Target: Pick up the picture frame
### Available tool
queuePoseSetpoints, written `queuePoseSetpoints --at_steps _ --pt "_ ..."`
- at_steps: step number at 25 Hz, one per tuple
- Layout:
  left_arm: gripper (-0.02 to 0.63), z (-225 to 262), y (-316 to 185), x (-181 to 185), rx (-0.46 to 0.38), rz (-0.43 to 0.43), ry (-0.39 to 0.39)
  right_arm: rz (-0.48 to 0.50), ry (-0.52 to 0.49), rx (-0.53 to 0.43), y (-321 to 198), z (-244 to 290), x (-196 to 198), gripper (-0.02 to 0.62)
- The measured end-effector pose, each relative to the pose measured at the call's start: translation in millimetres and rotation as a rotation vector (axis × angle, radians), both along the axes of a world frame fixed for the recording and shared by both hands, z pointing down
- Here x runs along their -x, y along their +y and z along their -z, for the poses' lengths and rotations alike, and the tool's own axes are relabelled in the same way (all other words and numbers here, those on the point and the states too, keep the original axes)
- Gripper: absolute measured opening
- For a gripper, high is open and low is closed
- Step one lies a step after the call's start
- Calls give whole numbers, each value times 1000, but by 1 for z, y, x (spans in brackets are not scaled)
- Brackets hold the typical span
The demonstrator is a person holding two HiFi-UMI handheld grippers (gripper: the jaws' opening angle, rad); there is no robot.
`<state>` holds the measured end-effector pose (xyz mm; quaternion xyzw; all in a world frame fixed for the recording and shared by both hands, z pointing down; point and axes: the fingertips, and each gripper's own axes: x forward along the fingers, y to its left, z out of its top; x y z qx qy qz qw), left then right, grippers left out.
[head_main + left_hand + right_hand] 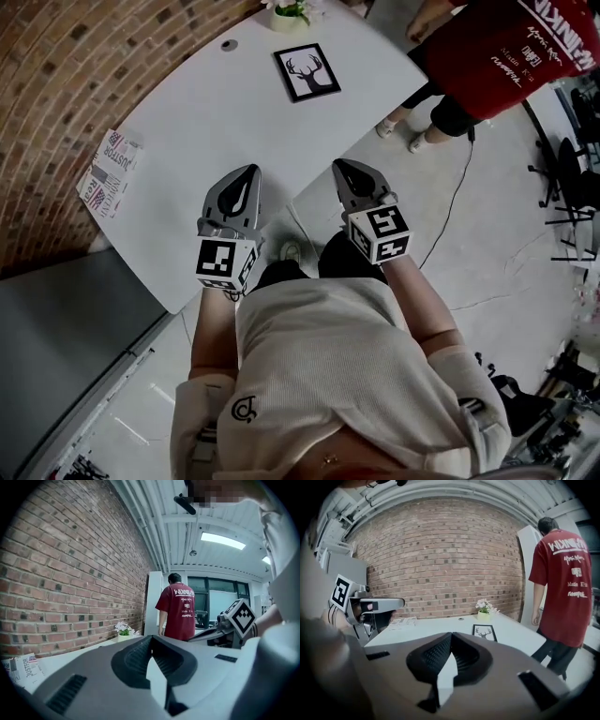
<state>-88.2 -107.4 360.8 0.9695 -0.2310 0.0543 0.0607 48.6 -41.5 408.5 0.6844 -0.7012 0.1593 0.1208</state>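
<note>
The picture frame (307, 71), black-edged with a deer-head print, lies flat on the far part of the white table (206, 122). In the right gripper view the picture frame (484, 632) shows beyond the jaws, well apart from them. My left gripper (249, 172) hangs over the table's near part, jaws together, holding nothing. My right gripper (339, 166) sits at the table's near right edge, also shut and empty. Each gripper's tips meet in its own view: left gripper (151, 637), right gripper (451, 633). The frame is hidden in the left gripper view.
A small white pot of flowers (289, 13) stands behind the frame. A printed paper (108, 172) lies at the table's left edge. A person in a red shirt (511, 52) stands right of the table. A brick wall (66, 84) borders the left; a cable (455, 192) trails on the floor.
</note>
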Motion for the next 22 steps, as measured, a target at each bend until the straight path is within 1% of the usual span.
queuePoseSetpoints --at_steps 4,9,13,17,19,22 --pt "14 -13 -24 -26 2 35 -22 26 11 26 -36 -15 -35 8" --pt "14 -21 -62 -59 11 145 -19 101 26 82 -88 -34 -81 8" --pt "14 -31 -89 -91 32 231 -44 171 18 176 -124 -51 -122 8" --pt "14 -44 -111 -119 55 296 -65 249 21 219 -160 -73 -154 8" --pt "14 -49 -118 -133 65 320 -54 273 24 257 -174 -85 -169 8" --pt "14 -58 -126 -151 72 327 -55 293 23 338 -193 -113 -190 9"
